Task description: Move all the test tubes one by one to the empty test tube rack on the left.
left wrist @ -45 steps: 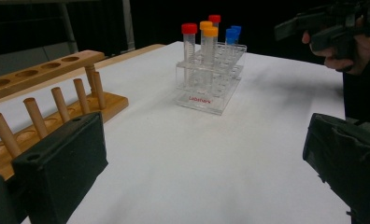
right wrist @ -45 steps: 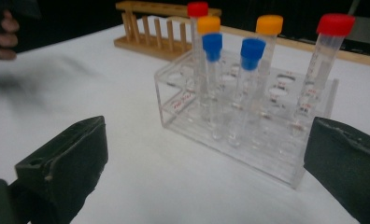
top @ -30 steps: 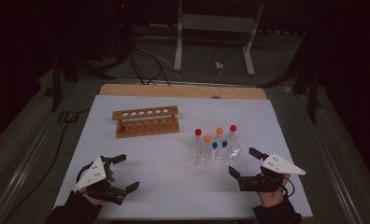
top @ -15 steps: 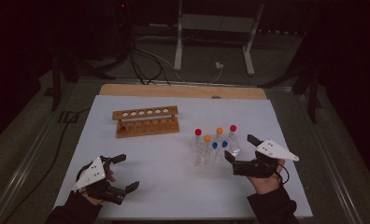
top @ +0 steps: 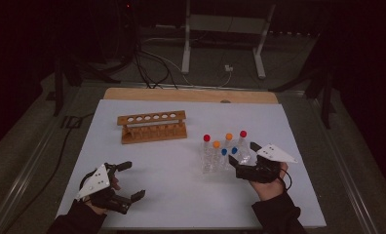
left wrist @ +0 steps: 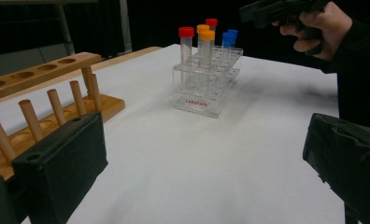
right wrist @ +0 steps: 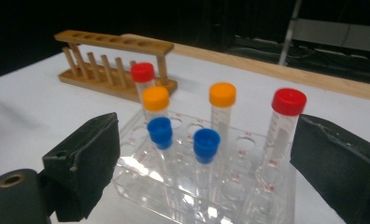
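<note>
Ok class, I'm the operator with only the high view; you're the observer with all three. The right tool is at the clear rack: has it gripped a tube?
Observer: No. The right gripper view shows the right tool open, jaws wide either side of the clear rack, holding nothing.
Operator: Which tubes are nearest it?
Observer: The two blue-capped tubes, which sit lower than the orange caps and red caps.
Operator: Anything about the wooden rack?
Observer: The left gripper view shows upright pegs along its base.
</note>
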Demonstrator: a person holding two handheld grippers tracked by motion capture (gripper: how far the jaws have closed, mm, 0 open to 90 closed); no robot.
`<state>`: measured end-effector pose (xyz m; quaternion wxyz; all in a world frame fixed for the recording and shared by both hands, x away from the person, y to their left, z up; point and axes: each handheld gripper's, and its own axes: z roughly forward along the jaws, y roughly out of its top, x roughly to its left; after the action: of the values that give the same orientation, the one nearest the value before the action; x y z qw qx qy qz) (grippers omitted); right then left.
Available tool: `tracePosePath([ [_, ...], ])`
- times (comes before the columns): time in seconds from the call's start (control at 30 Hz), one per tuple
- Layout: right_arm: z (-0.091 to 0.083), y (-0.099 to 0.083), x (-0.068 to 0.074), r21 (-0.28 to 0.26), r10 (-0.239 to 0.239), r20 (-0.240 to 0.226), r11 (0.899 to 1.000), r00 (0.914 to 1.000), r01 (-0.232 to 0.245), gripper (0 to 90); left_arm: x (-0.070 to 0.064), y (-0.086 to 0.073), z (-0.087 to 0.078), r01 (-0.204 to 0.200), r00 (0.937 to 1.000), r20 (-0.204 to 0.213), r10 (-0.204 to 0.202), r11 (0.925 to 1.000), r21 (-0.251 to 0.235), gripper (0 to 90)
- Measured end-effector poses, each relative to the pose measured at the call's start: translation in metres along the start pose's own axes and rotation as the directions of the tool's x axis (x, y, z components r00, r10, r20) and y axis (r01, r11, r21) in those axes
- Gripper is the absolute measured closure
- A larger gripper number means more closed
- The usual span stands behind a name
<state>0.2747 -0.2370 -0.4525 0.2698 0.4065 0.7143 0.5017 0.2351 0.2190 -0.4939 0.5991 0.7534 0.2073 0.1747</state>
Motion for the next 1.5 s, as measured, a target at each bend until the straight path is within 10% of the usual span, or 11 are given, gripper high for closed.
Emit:
tracePosePath([
  [0.67, 0.025, -0.014, -0.001, 0.23, -0.008, 0.009, 0.973, 0.9999, 0.006, 56.2, 0.0, 0.0, 0.0, -0.001, 1.0, 0.002, 0.001, 1.0, -0.001, 0.5],
  [1.5, 0.034, -0.01, -0.001, 0.244, -0.024, -0.01, 0.969, 0.9997, 0.026, 76.9, 0.0, 0.0, 0.0, 0.003, 1.0, 0.001, -0.003, 1.0, 0.0, 0.5],
])
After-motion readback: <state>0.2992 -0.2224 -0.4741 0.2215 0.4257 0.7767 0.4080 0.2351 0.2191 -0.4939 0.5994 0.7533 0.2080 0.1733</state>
